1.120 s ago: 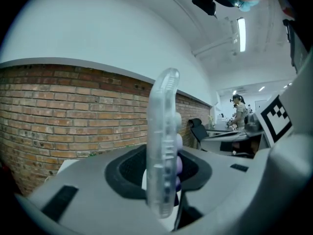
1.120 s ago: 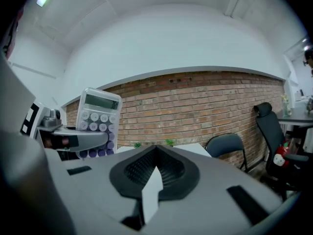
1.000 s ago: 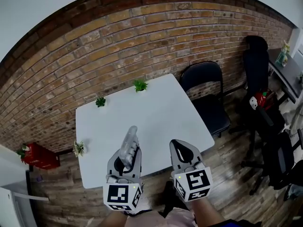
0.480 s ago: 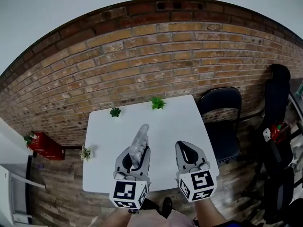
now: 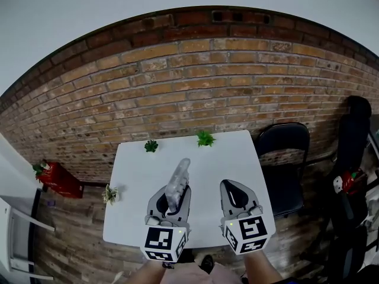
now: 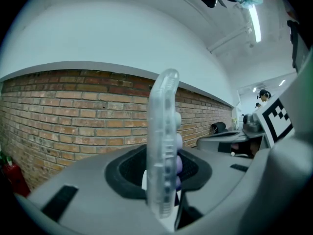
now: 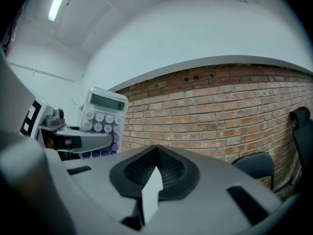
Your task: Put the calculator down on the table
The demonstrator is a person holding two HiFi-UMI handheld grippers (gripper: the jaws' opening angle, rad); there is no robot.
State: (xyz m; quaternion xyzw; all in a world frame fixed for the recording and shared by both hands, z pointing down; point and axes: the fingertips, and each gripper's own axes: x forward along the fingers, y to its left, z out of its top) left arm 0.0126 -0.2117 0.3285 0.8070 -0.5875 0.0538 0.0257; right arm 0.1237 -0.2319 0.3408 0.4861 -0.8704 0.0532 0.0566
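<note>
Since a second ago the white table (image 5: pixel 204 161) has come round square ahead and sits lower in the head view, with far more brick wall (image 5: pixel 177 93) above it; the black chair (image 5: pixel 284 158) has slid to the table's right edge; the calculator (image 5: pixel 179 179) stays clamped as before.

Nearest, over the table's near edge, the left gripper (image 5: pixel 170 201) points almost level toward the far side; its jaws are closed narrowly on the lower end of the calculator, which stands upright on its edge in the air above the table, not touching it; it is clear-cased, its keys and display turned toward the right gripper (image 5: pixel 237 195). The right gripper is just beside it over the same near edge, pointing the same way, its jaws drawn together with nothing between them.

The table top is bare white; a small green plant (image 5: pixel 110 194) stands at its left edge and two more (image 5: pixel 151 145) (image 5: pixel 205 138) along its far edge; beyond the table rises the wall, a red object (image 5: pixel 56 179) at its foot to the table's left; the floor around the table is wooden planks.
</note>
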